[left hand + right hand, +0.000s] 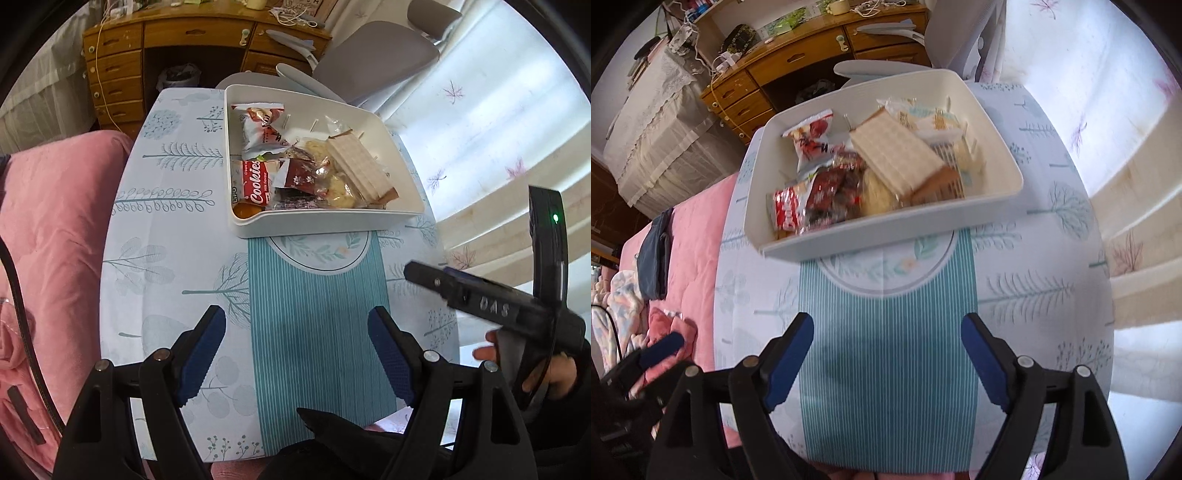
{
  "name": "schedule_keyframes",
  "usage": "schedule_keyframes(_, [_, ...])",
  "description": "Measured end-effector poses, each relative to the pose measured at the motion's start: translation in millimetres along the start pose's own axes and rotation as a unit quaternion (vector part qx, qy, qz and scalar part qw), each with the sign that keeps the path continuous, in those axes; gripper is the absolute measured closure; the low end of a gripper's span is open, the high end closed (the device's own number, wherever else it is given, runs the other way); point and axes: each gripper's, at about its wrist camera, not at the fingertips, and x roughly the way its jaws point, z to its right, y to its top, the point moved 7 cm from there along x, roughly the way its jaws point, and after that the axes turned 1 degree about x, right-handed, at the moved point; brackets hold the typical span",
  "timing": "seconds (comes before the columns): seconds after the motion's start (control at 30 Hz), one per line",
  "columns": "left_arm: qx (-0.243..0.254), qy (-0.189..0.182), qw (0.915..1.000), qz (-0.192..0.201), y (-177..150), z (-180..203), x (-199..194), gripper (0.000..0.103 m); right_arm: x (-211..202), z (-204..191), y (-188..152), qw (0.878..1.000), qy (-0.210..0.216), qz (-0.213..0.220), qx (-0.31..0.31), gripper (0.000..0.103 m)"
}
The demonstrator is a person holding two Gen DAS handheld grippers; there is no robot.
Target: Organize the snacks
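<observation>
A white bin [325, 221] stands on the far half of the small table [166, 258] and holds several snack packets: a red Cookies pack [255, 181], a white and red bag [260, 131] and a long wafer pack [360, 168]. The bin [886, 230] and wafer pack [897, 151] also show in the right wrist view. My left gripper [297, 354] is open and empty above the near striped part of the cloth. My right gripper [888, 354] is open and empty too, short of the bin. The right gripper's body [491, 302] shows at the right of the left wrist view.
A pink quilted bed [48, 229] lies left of the table. A wooden desk with drawers [147, 48] and a grey chair [373, 55] stand behind it. Curtains [498, 122] hang on the right. A dark cloth [655, 254] lies on the bed.
</observation>
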Motion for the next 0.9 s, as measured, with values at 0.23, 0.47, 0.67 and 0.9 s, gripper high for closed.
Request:
schedule_keyframes(0.23, [-0.011, 0.054, 0.9983, 0.019, -9.6, 13.0, -22.8, 0.015, -8.4, 6.6, -32.7, 0.999, 0.018, -0.018, -0.02, 0.012])
schedule_keyframes(0.47, [-0.05, 0.08, 0.9944, 0.047, -25.9, 29.4, -58.3, 0.002, -50.4, 16.3, -49.7, 0.998, 0.029, -0.008, -0.062, 0.005])
schedule_keyframes(0.67, [-0.045, 0.104, 0.9918, 0.059, -37.1, 53.2, -84.4, 0.001, -83.7, 19.4, -72.2, 0.996, 0.04, -0.006, -0.081, 0.005])
schedule_keyframes(0.9, [-0.036, 0.134, 0.9856, 0.096, -44.2, 82.7, -109.1, 0.001, -124.0, 17.9, -82.7, 0.995, 0.046, 0.012, -0.082, 0.004])
